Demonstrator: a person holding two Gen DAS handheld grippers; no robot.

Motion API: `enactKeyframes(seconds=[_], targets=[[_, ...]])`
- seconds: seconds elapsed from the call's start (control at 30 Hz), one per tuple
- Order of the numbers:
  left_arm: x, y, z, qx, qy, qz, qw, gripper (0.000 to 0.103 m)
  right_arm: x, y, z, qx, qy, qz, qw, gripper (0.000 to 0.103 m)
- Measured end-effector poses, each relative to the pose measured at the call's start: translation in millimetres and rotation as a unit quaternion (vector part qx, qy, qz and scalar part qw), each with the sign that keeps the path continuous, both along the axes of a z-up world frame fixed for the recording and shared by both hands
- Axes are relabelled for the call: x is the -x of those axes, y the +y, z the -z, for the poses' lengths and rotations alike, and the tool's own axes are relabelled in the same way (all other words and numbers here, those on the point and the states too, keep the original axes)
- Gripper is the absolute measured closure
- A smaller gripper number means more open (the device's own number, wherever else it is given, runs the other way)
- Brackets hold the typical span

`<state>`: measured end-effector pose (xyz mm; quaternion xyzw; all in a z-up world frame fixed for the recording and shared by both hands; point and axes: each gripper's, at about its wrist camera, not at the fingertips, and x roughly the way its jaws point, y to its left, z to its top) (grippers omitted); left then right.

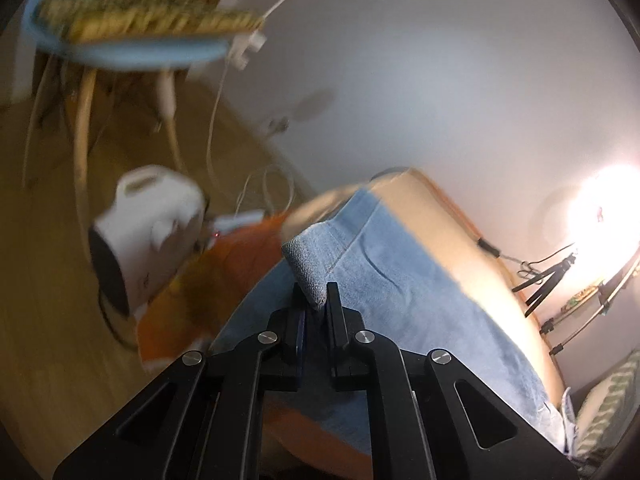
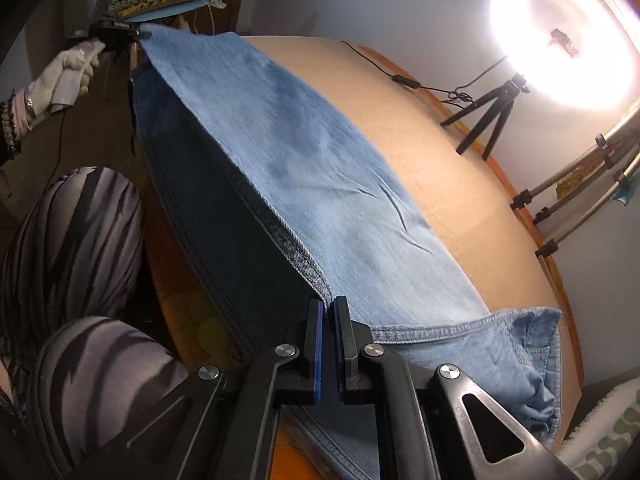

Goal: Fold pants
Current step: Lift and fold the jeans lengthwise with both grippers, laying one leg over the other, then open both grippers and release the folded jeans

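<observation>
The pants [image 2: 304,160], light blue denim, lie stretched lengthwise over the tan tabletop [image 2: 420,128], with one long edge lifted off the surface so the darker underside hangs toward the person's knees. The waistband end bunches at the near right corner of the tabletop; the far end reaches toward the blue stool [image 1: 132,50] with its leopard-print cushion.

The right tongs [image 2: 328,312] are closed narrow on the stitched side seam near the waistband, the blue pads pinching the denim edge between them. The left tongs [image 1: 316,298] are likewise pressed together on a small fold of fabric at the far end, which sticks up between the fingers; from the right wrist view, the left tongs appear small beside the gloved left hand [image 2: 76,68], gripping the far corner of the cloth. So both of the 2 tongs hold the same long edge, one at each end, and the cloth runs fairly taut between them.

The step in hand looks like the lengthwise fold: the raised edge is ready to be carried across and laid over the other leg. The next move calls for both hands travelling together toward the far side of the tabletop, keeping the edge taut and level, then lowering it so seam meets seam before either grip is let go.

Beyond the tabletop stand a ring light [image 2: 564,36] on a small tripod and a white heater [image 1: 148,224] on the wooden floor.
</observation>
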<state>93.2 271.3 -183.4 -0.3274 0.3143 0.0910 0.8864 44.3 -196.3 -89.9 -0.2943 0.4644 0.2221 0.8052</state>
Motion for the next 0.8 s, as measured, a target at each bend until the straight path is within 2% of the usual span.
enactKeyframes(seconds=[0.03, 0.2, 0.3, 0.4, 0.47, 0.5, 0.53, 0.57, 0.6, 0.73, 0.8], targets=[[1, 0, 6, 0.019, 0.011, 0.005, 0.9998, 0.096, 1, 4, 4, 0.008, 0.0, -0.005, 1.0, 0.1], [9, -4, 12, 0.008, 0.012, 0.006, 0.9999, 0.096, 6, 8, 23, 0.025, 0.016, -0.012, 0.999, 0.1], [6, -8, 11, -0.001, 0.022, 0.016, 0.9996, 0.095, 9, 1, 25, 0.011, 0.025, -0.003, 1.0, 0.099], [7, -2, 14, 0.008, 0.04, 0.014, 0.9991, 0.087, 8, -7, 29, -0.01, 0.04, 0.013, 0.999, 0.093], [13, 4, 11, 0.007, 0.042, 0.009, 0.999, 0.086, 8, -13, 30, -0.035, 0.051, 0.023, 0.998, 0.089], [16, 7, 9, 0.003, 0.043, 0.008, 0.999, 0.081, 8, -18, 29, -0.051, 0.06, 0.031, 0.996, 0.087], [19, 9, 5, -0.005, 0.047, 0.001, 0.9989, 0.078, 9, -23, 27, -0.068, 0.069, 0.038, 0.995, 0.082], [22, 9, 3, -0.011, 0.049, -0.005, 0.9987, 0.077, 10, -27, 25, -0.08, 0.07, 0.044, 0.993, 0.07], [26, 10, -4, -0.019, 0.046, -0.01, 0.9987, 0.077, 12, -31, 22, -0.089, 0.067, 0.05, 0.993, 0.068], [30, 1, -30, -0.046, 0.026, 0.0, 0.9986, 0.077, 14, -60, 0, -0.162, 0.06, 0.091, 0.981, 0.066], [23, -18, -48, -0.06, 0.011, 0.033, 0.9976, 0.077, 11, -79, -14, -0.195, 0.047, 0.12, 0.972, 0.065]])
